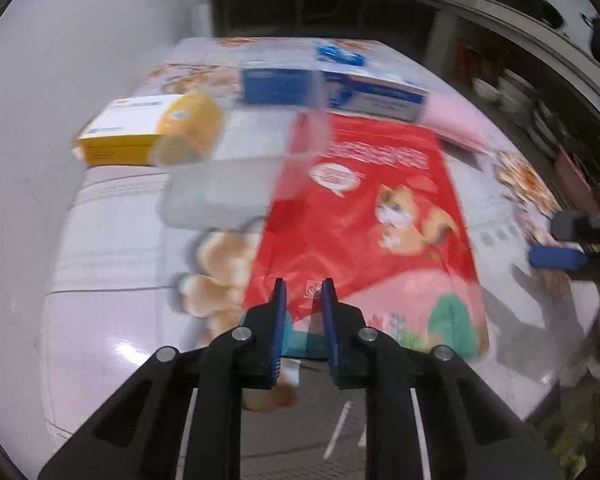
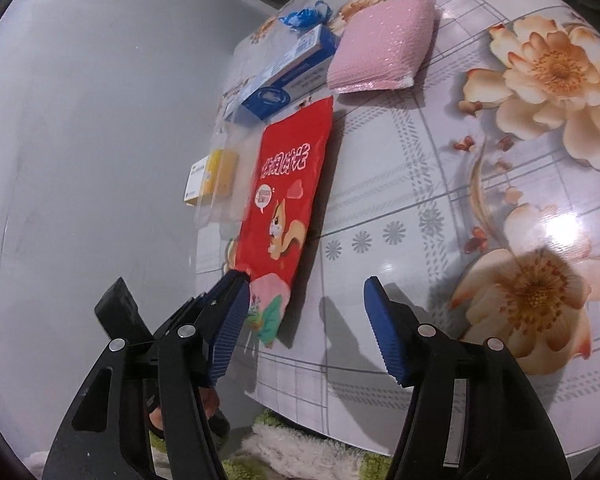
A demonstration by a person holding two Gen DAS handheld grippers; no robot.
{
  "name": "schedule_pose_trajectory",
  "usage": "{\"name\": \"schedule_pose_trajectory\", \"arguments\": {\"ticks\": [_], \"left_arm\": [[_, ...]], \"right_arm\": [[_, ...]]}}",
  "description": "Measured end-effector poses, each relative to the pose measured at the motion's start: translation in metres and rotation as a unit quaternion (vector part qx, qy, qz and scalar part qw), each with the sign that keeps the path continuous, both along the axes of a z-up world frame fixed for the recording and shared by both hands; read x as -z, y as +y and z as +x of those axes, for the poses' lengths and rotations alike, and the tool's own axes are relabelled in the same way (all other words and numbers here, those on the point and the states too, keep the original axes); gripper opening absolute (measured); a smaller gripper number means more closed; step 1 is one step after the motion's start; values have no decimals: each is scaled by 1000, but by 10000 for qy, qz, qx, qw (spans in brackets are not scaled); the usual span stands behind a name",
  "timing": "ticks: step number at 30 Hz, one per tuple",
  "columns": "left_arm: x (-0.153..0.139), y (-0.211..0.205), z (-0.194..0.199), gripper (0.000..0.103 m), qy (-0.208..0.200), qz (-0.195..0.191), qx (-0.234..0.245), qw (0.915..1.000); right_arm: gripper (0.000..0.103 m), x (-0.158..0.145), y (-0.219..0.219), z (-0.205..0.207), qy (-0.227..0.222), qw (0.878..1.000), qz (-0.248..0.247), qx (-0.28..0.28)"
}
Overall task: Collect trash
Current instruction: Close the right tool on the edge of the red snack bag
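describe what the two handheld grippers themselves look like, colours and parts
Both the left gripper and the right gripper have matte black angular linkage arms joined by round silver pins, and each ends in two blue ribbed finger pads. No cables, sleeves or markings show.

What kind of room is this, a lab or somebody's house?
Most likely a home kitchen or dining corner. The table wears a glossy flower-print tablecloth, a red squirrel-print snack bag and a pink scrubbing sponge lie on it, and blurry dish shelves stand behind.

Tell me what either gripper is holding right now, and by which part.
The left gripper pinches the red snack bag by its near bottom edge. The right gripper is open, holding nothing.
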State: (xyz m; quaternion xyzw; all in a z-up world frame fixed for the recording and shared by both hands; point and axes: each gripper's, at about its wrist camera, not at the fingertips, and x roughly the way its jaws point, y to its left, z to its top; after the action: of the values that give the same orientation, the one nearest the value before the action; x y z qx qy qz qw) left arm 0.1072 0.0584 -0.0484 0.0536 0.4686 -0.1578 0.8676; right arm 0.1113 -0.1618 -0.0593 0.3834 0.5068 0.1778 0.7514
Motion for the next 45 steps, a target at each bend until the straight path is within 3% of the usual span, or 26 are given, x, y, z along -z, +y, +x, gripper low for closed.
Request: {"name": "schedule_pose_trajectory", "arguments": {"ticks": [5, 11, 14, 19, 22, 26, 29, 33, 40, 45], "left_arm": [[0, -28, -26, 17, 81, -9, 725, 9973], [-2, -53, -58, 17, 547, -504, 1554, 9850], [-7, -53, -62, 17, 735, -808, 1636, 9805], [-23, -43, -52, 17, 598, -1238, 1454, 9798], [-22, -48, -40, 17, 573, -1127, 1251, 9841], [-7, -59, -29, 17, 583, -549, 1113, 9906], [-3, -61, -30, 17, 472, -438, 1162, 9911], [-2, -62, -29, 17, 461, -433, 1188, 9909], [-2, -59, -28, 17, 480, -538, 1201, 9901], [-1, -57, -30, 17, 387, -481, 1245, 9903]], "right_arm": [[58, 4, -11, -5, 79, 9998, -100, 166], [58, 9, -22, -14, 221, 9996, -14, 157], [58, 13, -22, -19, 330, 9995, 19, 3], [58, 12, -22, -24, 316, 9995, -29, -32], [58, 9, -32, -26, 271, 9996, -87, 81], [58, 1, -43, -24, 178, 9986, -434, 232], [58, -3, -40, -17, 65, 9950, -970, 210], [58, -4, -27, -10, -9, 9931, -1173, -3], [58, 1, -20, -11, 72, 9970, -698, -311], [58, 10, -39, -15, 165, 9984, 359, -415]]}}
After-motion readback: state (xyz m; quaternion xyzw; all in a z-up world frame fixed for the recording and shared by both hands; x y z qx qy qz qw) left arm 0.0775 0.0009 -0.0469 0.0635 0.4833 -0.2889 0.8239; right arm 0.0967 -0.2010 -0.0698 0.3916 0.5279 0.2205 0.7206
